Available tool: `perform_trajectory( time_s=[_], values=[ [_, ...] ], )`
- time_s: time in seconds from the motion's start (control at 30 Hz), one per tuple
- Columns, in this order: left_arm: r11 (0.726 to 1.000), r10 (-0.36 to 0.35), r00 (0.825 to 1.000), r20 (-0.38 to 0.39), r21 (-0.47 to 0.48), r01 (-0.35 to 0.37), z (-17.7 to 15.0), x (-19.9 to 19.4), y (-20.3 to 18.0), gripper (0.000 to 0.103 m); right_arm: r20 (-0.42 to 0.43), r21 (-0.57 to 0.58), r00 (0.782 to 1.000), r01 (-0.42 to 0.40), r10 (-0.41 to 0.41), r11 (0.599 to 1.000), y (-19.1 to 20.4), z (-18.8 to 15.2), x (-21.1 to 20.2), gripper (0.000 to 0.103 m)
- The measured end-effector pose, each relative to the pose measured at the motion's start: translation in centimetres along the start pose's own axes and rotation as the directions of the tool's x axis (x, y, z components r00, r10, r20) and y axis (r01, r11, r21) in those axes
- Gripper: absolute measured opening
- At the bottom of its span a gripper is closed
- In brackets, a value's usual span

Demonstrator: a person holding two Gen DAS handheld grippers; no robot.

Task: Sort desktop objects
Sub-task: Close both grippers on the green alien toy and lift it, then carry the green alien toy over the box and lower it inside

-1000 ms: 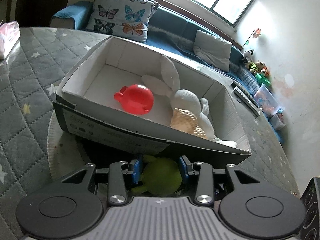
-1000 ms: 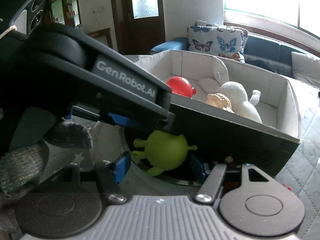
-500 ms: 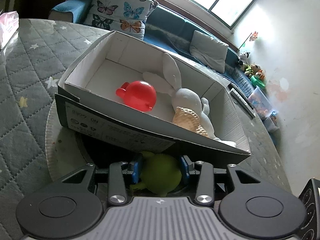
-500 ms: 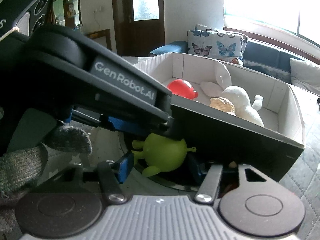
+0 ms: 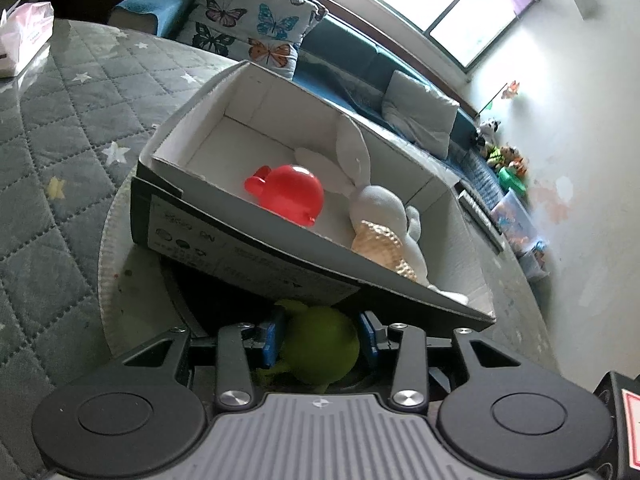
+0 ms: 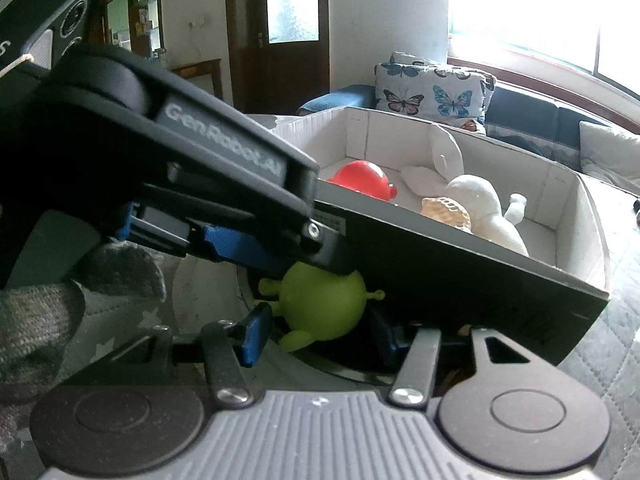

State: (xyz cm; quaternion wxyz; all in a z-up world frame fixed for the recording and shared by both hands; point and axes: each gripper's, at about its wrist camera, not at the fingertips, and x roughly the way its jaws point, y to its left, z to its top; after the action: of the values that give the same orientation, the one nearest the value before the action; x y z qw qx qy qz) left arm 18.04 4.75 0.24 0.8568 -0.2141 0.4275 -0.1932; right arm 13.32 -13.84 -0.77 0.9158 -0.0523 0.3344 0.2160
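A green alien-like toy point(image 5: 320, 344) sits between the blue pads of my left gripper point(image 5: 320, 334), which is shut on it just in front of the box's near wall. An open cardboard box point(image 5: 248, 256), black outside and white inside, holds a red round toy point(image 5: 290, 194), a white plush rabbit point(image 5: 376, 200) and a tan woven piece point(image 5: 380, 246). In the right wrist view the left gripper point(image 6: 328, 276) reaches in from the left and holds the green toy point(image 6: 324, 304) from above. My right gripper point(image 6: 320, 338) is open, its fingers on either side of the toy and just below it.
A round white plate point(image 5: 120, 280) with a dark middle lies under the box's near edge on the grey quilted cloth point(image 5: 60, 128). A pink tissue pack point(image 5: 24, 40) is at the far left. A gloved hand point(image 6: 60, 300) holds the left gripper. A sofa with a butterfly cushion point(image 5: 256, 24) stands behind.
Both views shift only slightly. The green toy stays clamped in the left gripper at the box's near wall, and the right gripper's fingers stay apart beneath it.
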Motion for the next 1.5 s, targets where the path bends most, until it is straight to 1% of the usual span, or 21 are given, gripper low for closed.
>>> perform_trajectory(
  time_s=[0.13, 0.23, 0.5, 0.6, 0.87, 0.97, 1.1, 1.17, 1.27, 1.37, 1.5],
  values=[
    [1.000, -0.017, 1.000, 0.010, -0.023, 0.017, 0.2, -0.2, 0.3, 0.042, -0.001, 0.013, 1.000, -0.009, 0.009, 1.000, -0.1, 0.2, 0.1, 0.056],
    [0.999, -0.026, 1.000, 0.013, -0.019, 0.026, 0.3, -0.2, 0.2, 0.042, 0.000, 0.013, 1.000, -0.012, 0.012, 1.000, -0.1, 0.3, 0.2, 0.056],
    [0.999, -0.002, 1.000, -0.015, -0.037, 0.002, 0.3, 0.5, 0.9, 0.043, -0.005, 0.013, 1.000, -0.013, 0.013, 1.000, 0.2, 0.7, 0.5, 0.056],
    [1.000, 0.006, 1.000, -0.013, -0.029, -0.007, 0.3, 0.5, 0.8, 0.044, -0.004, 0.013, 1.000, -0.015, 0.015, 1.000, 0.3, 0.7, 0.7, 0.056],
    [0.999, 0.031, 0.999, -0.012, 0.030, -0.031, 0.3, 0.7, 0.3, 0.046, -0.005, 0.013, 1.000, -0.008, 0.008, 1.000, 0.7, 0.9, 1.1, 0.056],
    [0.999, 0.035, 0.999, -0.009, 0.023, -0.034, 0.3, 0.7, 0.4, 0.046, -0.005, 0.014, 1.000, -0.009, 0.009, 1.000, 0.7, 1.0, 1.2, 0.056],
    [0.999, 0.038, 0.999, -0.027, 0.017, -0.038, 0.3, 0.8, 0.5, 0.049, -0.003, 0.025, 1.000, -0.017, 0.017, 1.000, 0.7, 1.1, 1.3, 0.056],
    [0.998, 0.048, 0.998, -0.029, 0.034, -0.047, 0.2, 0.8, 0.2, 0.049, -0.003, 0.035, 1.000, -0.024, 0.024, 0.999, 0.5, 1.1, 1.4, 0.054],
    [0.998, 0.054, 0.998, -0.036, 0.028, -0.053, 0.3, 0.6, 0.2, 0.049, 0.001, 0.054, 0.999, -0.034, 0.034, 0.998, 0.2, 1.0, 1.3, 0.049],
    [0.999, 0.048, 0.998, -0.036, 0.019, -0.048, 0.2, 0.3, 0.2, 0.049, 0.007, 0.057, 0.999, -0.042, 0.042, 0.997, 0.1, 1.0, 0.9, 0.049],
    [0.998, 0.056, 0.998, -0.025, 0.029, -0.056, -0.1, -0.6, -0.5, 0.049, 0.018, 0.049, 0.999, -0.049, 0.049, 0.998, 0.3, 0.9, 0.0, 0.049]
  ],
)
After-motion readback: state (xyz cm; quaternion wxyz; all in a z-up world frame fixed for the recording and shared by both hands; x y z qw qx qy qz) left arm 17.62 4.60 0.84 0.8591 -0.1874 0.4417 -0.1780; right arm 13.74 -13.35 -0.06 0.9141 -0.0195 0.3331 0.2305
